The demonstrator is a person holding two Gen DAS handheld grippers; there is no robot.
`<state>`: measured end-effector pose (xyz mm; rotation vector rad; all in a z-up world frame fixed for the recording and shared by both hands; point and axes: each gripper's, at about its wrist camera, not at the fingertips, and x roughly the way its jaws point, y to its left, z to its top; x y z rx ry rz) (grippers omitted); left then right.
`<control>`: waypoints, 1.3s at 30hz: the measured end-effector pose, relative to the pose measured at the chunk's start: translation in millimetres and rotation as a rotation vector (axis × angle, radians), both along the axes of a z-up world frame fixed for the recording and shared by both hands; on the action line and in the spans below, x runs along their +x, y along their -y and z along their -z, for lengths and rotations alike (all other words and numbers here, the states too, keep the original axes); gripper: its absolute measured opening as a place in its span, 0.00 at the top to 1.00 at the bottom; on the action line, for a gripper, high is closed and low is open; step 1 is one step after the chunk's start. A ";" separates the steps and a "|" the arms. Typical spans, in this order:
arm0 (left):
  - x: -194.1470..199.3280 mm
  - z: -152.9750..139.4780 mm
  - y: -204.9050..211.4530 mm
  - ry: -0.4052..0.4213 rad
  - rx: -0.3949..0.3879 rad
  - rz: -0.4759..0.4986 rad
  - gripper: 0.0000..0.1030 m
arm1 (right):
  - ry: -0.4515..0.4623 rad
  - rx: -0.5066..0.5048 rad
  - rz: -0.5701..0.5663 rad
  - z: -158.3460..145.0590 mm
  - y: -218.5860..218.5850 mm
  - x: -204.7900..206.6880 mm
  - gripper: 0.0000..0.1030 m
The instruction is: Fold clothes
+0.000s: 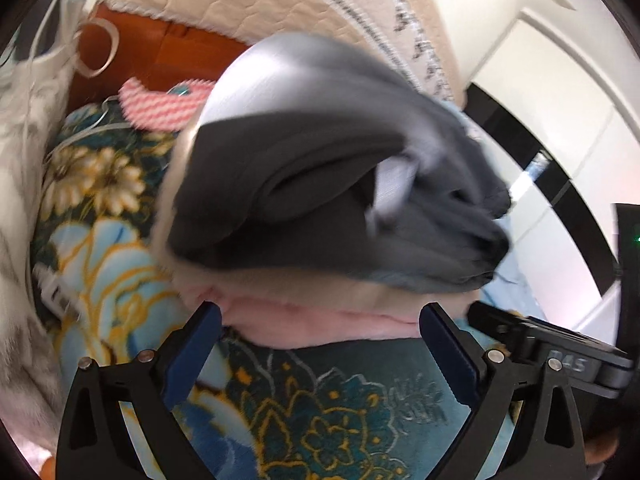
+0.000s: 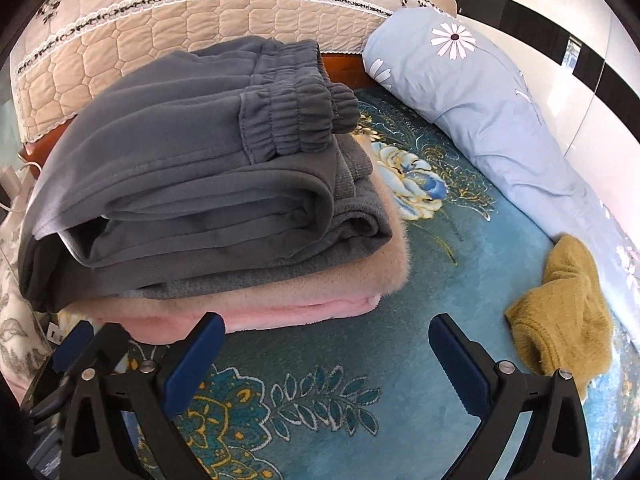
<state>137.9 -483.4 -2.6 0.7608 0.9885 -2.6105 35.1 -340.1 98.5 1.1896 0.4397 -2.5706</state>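
Folded clothes point(image 2: 192, 200) stacked, left view blurred, both grippers point(image 2: 326, 344) agape

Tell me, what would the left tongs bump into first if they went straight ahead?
Probably the pink blanket at the bottom of the folded pile, which lies just past the open left tongs. The grey trousers sit higher up. The picture is blurred, so depth is uncertain.

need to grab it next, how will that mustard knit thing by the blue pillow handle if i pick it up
The mustard knit piece lies crumpled and slumped, so it will probably droop floppy from one pinch. It looks small and fuzzy, so likely light and not slippery. Being loose on the teal blanket, it may slide if pushed.
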 end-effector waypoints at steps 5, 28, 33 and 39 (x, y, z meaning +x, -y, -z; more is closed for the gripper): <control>-0.8 10.8 1.5 0.021 0.039 -0.029 0.03 | -0.036 0.042 -0.016 -0.1 5.3 4.4 0.00; -6.5 17.3 1.0 0.032 0.020 -0.029 0.03 | -0.189 0.246 -0.069 -7.0 17.9 12.0 0.00; -3.7 16.8 5.1 0.021 0.026 -0.037 0.03 | -0.199 0.258 -0.076 -9.6 22.2 13.1 0.00; 0.2 15.6 10.2 0.005 0.031 -0.053 0.03 | -0.211 0.258 -0.076 -13.3 26.8 14.4 0.00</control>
